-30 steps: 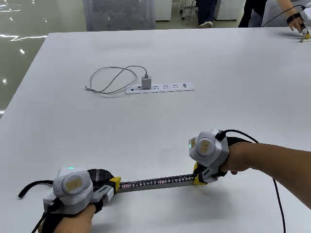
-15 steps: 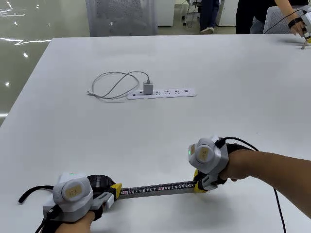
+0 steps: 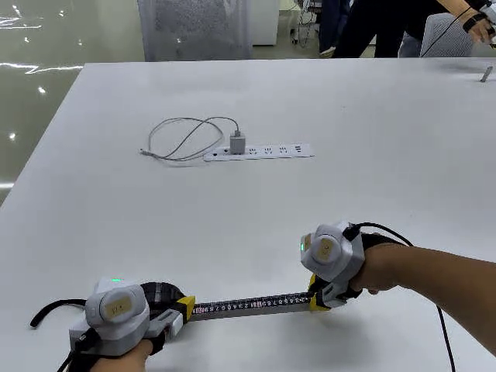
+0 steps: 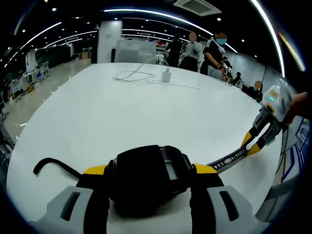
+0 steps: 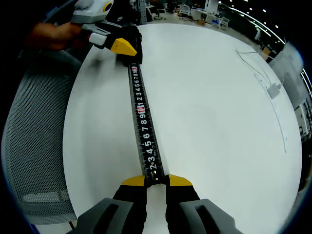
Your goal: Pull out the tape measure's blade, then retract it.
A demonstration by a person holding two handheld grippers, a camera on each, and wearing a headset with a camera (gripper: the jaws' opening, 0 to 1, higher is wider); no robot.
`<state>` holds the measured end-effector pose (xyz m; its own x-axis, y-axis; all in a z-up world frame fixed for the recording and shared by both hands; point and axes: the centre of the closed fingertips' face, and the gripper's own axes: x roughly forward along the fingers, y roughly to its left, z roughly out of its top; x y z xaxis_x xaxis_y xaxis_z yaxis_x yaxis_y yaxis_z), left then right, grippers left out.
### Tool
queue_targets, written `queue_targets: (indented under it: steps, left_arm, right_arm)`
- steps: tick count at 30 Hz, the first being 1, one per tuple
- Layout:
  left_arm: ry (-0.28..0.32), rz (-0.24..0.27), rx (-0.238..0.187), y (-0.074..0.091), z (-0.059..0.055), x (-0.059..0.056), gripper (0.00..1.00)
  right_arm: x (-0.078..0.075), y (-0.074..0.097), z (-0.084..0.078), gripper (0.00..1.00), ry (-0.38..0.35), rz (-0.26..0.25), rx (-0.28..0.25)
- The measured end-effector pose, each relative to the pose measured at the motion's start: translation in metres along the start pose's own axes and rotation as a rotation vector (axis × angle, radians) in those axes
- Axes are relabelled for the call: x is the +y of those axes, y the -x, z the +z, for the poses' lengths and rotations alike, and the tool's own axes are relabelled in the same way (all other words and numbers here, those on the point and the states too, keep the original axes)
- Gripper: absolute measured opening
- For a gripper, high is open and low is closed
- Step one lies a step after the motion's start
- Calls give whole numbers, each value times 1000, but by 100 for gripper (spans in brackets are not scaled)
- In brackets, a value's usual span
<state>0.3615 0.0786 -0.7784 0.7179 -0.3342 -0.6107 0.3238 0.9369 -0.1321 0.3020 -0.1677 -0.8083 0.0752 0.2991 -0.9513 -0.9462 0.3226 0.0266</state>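
Head view: left gripper (image 3: 180, 308) jaws grip the tape measure (image 3: 159, 294) body; right gripper (image 3: 316, 301) jaws pinch the blade (image 3: 252, 304) tip, the blade stretched between them over the white surface (image 3: 232, 209).

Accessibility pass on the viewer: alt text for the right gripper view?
The right gripper pinches the end of the blade, which runs across the white table to the tape measure case held in the left gripper. A mesh chair stands beside the table.
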Motion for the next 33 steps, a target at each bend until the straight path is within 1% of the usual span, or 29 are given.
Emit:
queue_targets:
  steps: [4, 8, 13, 22, 24, 28, 33]
  left_arm:
    - [1, -3, 7, 0, 0, 0, 63]
    - [4, -4, 18, 1, -1, 0, 63]
    - [3, -5, 16, 1, -1, 0, 63]
    - [3, -4, 24, 1, -1, 0, 63]
    - [3, -5, 25, 1, -2, 0, 63]
    - [4, -4, 30, 1, -2, 0, 63]
    - [3, -5, 30, 1, -2, 0, 63]
  right_arm:
    - [0, 0, 1, 10, 8, 4, 3]
    - [0, -1, 2, 10, 2, 2, 6]
    - [0, -1, 3, 10, -2, 1, 7]
    - [2, -2, 6, 9, 9, 0, 34]
    - [1, -2, 5, 9, -9, 3, 32]
    - [1, -3, 6, 10, -17, 7, 30]
    - [1, -4, 7, 10, -12, 2, 36]
